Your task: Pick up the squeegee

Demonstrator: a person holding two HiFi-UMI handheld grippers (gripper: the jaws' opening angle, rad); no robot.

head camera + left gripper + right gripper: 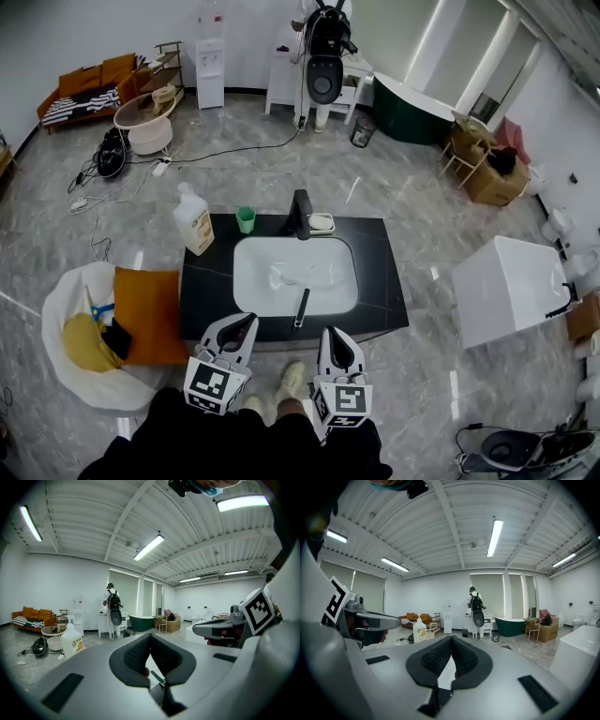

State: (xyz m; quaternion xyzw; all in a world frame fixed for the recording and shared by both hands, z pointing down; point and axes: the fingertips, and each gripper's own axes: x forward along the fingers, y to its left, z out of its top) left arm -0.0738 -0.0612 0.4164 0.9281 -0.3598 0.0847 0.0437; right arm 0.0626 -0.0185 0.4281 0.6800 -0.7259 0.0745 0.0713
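Note:
The squeegee lies at the front rim of the white sink, its dark handle pointing toward me and its pale blade end inside the basin. My left gripper hovers at the counter's front edge, just left of the handle, shut with nothing held. My right gripper is beside it, just right of the handle, also shut and empty. In the left gripper view the pads meet at the tip of the left gripper. In the right gripper view the right gripper shows the same closed jaws.
On the black countertop stand a black faucet, a soap dish, a green cup and a large soap bottle. A white chair with an orange cushion sits left. A person with a backpack stands far back.

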